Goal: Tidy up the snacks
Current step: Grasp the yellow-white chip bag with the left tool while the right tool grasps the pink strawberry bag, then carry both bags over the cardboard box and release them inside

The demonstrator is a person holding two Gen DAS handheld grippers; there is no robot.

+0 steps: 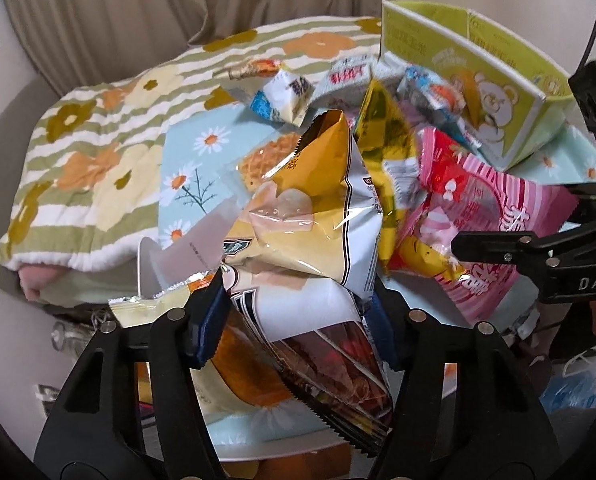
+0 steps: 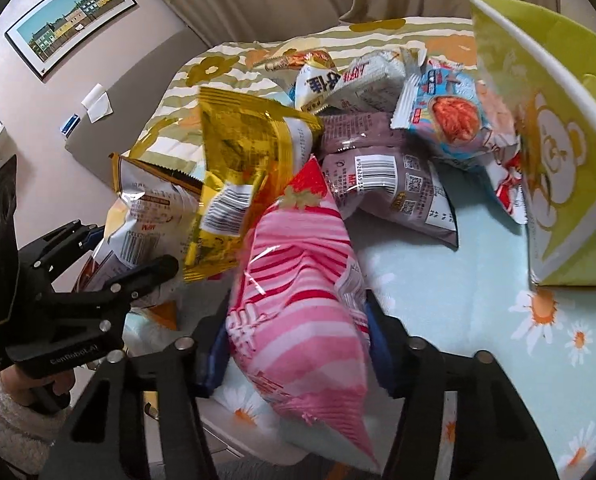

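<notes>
Pink-and-white striped bag (image 2: 298, 300); gold bag (image 2: 238, 168); lime-green box (image 2: 557, 168) with a white bear; pale-blue cloth (image 2: 477, 288) with daisies.

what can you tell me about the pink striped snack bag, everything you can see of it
The pink striped snack bag is a puffy, glossy plastic pouch with pink, white and red stripes, a red top corner with strawberry art, large printed characters and crimped end seams. It stands tilted, its upper end toward the pile, and is clamped across its middle by the right gripper. Its top leans against the gold foil bag, above the light blue daisy cloth. In the left wrist view it appears at the right.
</notes>
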